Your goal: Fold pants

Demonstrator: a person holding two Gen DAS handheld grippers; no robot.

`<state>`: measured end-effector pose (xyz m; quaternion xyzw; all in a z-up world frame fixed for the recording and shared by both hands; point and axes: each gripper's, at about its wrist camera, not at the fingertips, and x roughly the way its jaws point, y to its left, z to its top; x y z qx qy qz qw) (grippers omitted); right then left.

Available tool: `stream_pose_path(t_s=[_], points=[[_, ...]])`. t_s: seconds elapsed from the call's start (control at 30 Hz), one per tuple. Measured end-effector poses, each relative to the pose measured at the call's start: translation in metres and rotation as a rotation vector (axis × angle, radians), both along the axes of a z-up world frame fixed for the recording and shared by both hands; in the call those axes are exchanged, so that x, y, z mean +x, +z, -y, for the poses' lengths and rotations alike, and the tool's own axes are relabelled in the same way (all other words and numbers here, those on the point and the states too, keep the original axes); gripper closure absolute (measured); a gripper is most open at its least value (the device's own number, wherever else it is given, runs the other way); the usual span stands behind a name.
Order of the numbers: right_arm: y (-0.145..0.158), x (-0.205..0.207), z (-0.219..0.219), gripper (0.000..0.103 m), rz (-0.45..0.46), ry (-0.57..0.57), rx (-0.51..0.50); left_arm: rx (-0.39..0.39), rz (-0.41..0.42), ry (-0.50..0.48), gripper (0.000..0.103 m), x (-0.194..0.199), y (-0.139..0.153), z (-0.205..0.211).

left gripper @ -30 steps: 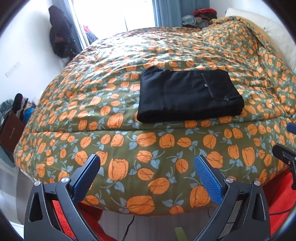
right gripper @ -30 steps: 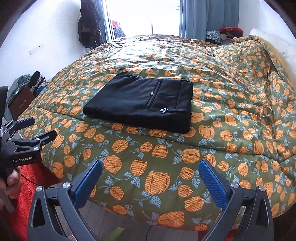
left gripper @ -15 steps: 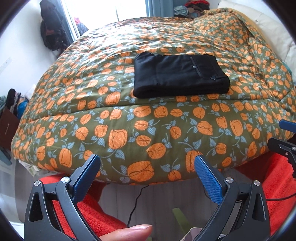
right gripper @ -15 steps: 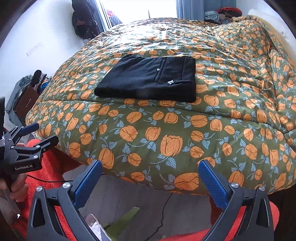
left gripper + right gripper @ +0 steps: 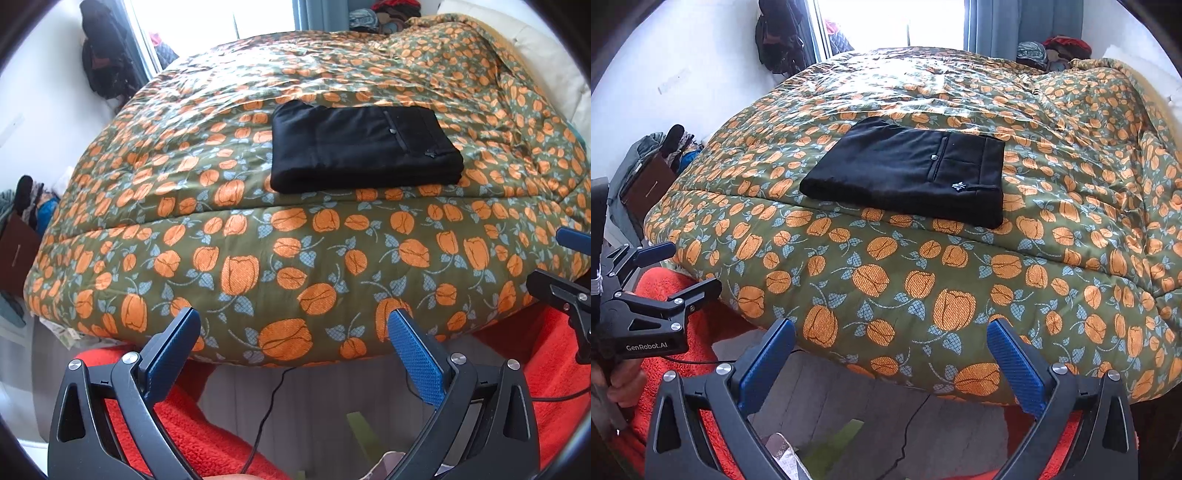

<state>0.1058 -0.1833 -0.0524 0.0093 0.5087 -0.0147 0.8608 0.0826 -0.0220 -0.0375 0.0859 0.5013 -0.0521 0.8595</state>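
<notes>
The black pants (image 5: 362, 147) lie folded in a flat rectangle on the bed's green quilt with orange tulips (image 5: 295, 258). They also show in the right wrist view (image 5: 912, 170), back pocket up. My left gripper (image 5: 291, 332) is open and empty, held off the foot of the bed, well short of the pants. My right gripper (image 5: 890, 343) is open and empty too, also off the bed's edge. The left gripper shows at the left edge of the right wrist view (image 5: 665, 269). The right gripper shows at the right edge of the left wrist view (image 5: 561, 266).
A red fleece blanket (image 5: 207, 435) and a thin black cable (image 5: 269, 402) lie on the grey floor below the bed edge. Clothes hang on the wall by the window (image 5: 779, 33). Bags and clutter sit at the left of the bed (image 5: 650, 170).
Both grippers pulled back and down from the bed, then lifted slightly. The floor and red blanket came into view. The pants have not moved.
</notes>
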Motion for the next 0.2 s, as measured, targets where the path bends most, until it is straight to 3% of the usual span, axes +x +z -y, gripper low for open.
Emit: stream_pose_path(t_s=[0.2], points=[[-0.0051, -0.0024, 0.0037, 0.000, -0.009, -0.016, -0.011, 0.008, 0.032, -0.003, 0.001, -0.0060, 0.0031, 0.0022]])
